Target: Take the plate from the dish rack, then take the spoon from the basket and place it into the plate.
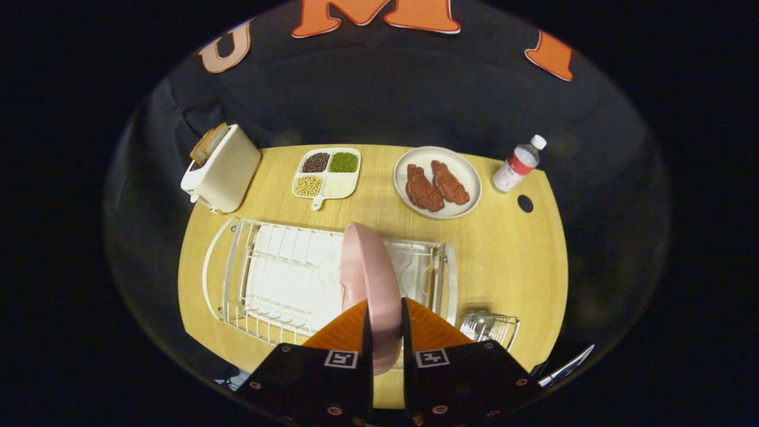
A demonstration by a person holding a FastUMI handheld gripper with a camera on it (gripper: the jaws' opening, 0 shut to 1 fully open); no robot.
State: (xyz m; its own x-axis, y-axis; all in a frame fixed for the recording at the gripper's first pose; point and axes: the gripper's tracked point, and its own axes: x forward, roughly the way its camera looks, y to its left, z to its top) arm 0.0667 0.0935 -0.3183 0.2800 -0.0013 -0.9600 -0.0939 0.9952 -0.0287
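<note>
A pink plate [370, 279] stands on edge between my two fingers, lifted above the white wire dish rack [278, 279]. My gripper [385, 332] is shut on the plate's lower rim, one finger on each face. Just right of the fingers a small wire basket [489, 327] sits at the rack's right end. A metal handle, probably the spoon [566, 367], pokes out past the table's near right edge, partly hidden by the gripper body.
On the round wooden table [510, 261] beyond the rack stand a white toaster with bread [222, 169], a divided tray of beans [327, 172], a white plate with two red meat pieces [437, 182] and a small water bottle [517, 164].
</note>
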